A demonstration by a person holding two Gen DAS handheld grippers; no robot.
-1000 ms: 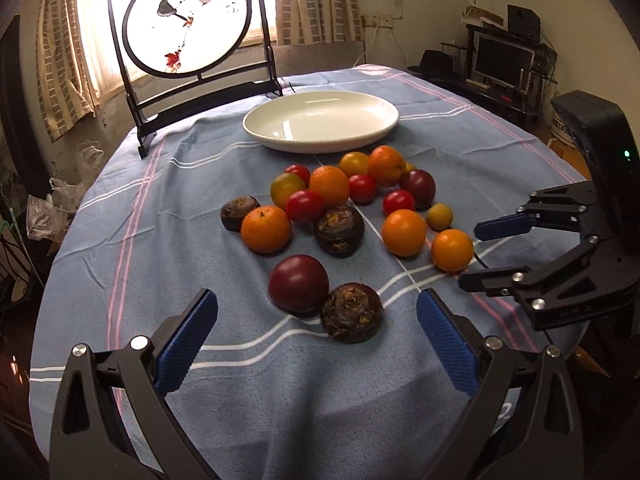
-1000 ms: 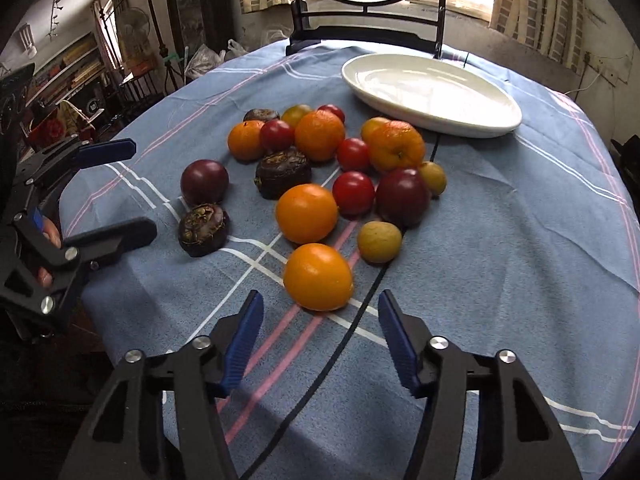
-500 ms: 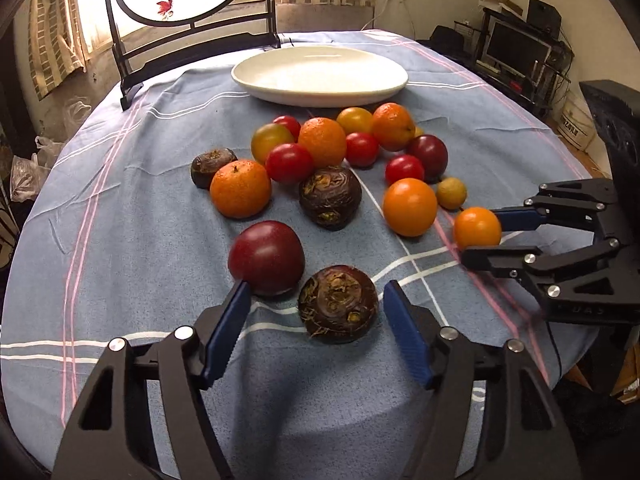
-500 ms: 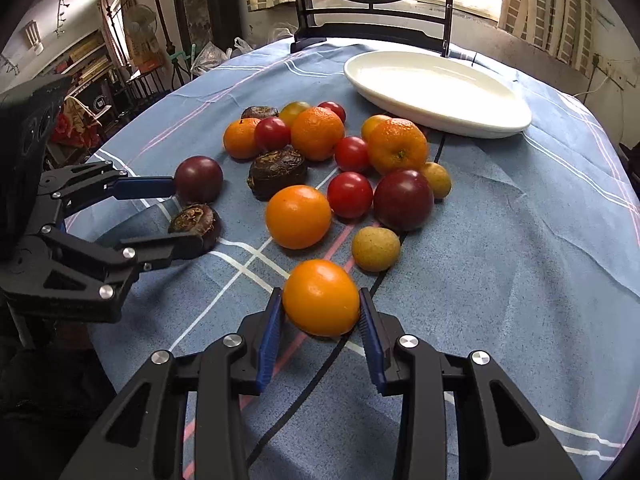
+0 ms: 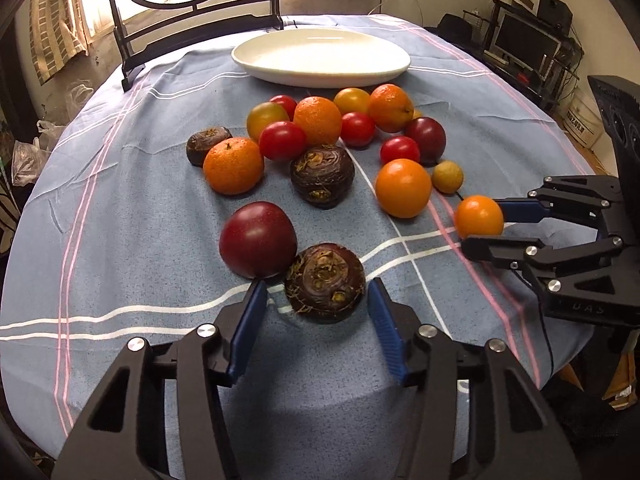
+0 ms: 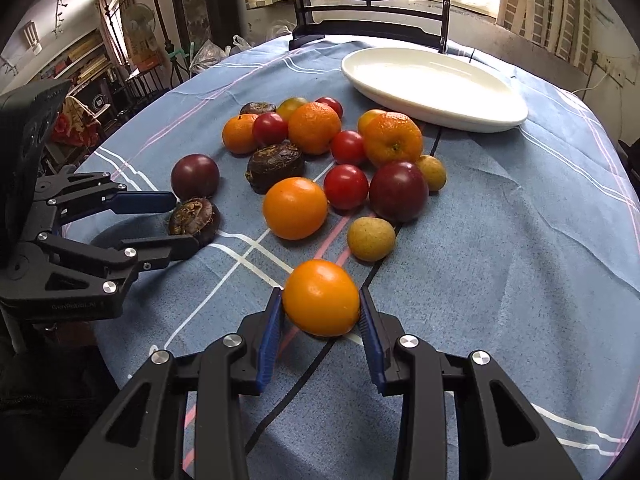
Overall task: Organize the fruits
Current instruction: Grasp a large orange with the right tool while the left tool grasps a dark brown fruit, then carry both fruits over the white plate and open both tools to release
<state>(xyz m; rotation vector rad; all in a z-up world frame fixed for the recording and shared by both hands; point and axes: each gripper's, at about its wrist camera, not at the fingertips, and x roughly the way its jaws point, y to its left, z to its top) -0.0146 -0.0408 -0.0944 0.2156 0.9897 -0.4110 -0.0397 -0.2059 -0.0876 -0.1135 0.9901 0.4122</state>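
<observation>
While the right gripper (image 6: 322, 316) is clamping both blue pads against an orange fruit (image 6: 321, 297), that fruit is sitting on the blue striped cloth (image 6: 520, 264) at 6 o'clock of the fruit cluster in the right wrist view. Left gripper (image 5: 316, 312) is standing with jaws apart around a dark brown water chestnut (image 5: 325, 282); right pad looks to be touching or nearly so, left pad is showing a gap. Chestnut is resting on the cloth, touching a dark red plum (image 5: 258, 239) at its 10 o'clock. Remaining fruit is lying clustered between the grippers and a white plate (image 5: 276, 72), which is sitting at 12 o'clock.
</observation>
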